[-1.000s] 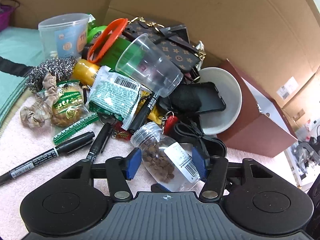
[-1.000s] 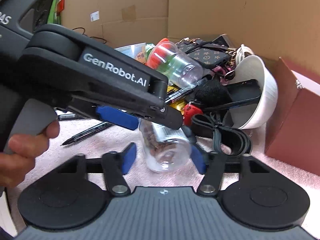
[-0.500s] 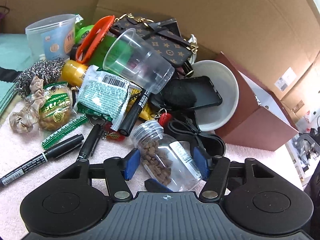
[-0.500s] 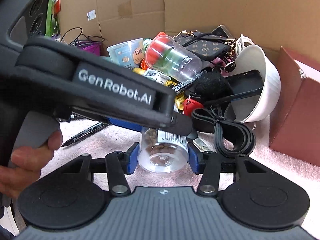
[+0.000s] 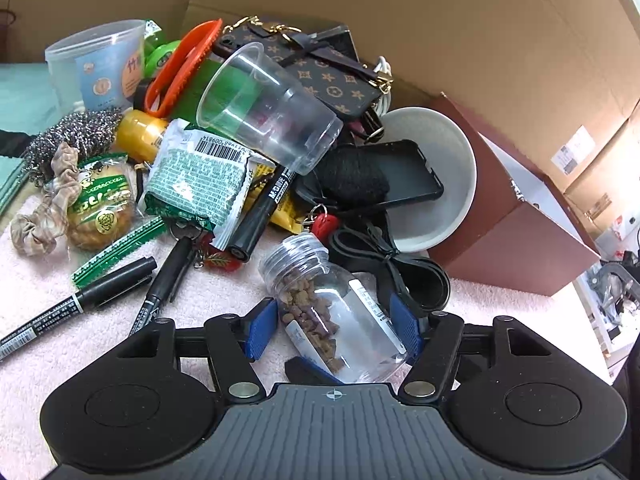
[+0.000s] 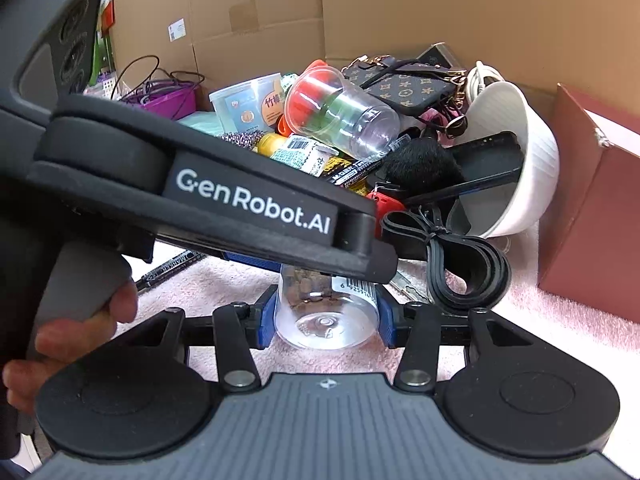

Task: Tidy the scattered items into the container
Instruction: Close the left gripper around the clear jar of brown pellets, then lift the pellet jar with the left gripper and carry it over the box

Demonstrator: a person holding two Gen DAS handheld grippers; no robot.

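Observation:
A clear plastic jar of brown pellets lies on the pink towel, its threaded mouth pointing away. My left gripper has its blue pads around the jar's body; the right pad touches it, the left pad stands slightly off. My right gripper has its blue pads against both sides of the jar's base. The left gripper's body crosses the right wrist view above the jar. The brown box stands at the right.
A heap lies behind the jar: clear cup, white bowl holding a black phone, patterned purse, snack packets, markers, steel scourer, black strap. Cardboard walls rise behind.
My right gripper has moved in and closed on the jar's base. My left gripper stays around the jar, which has shifted slightly.

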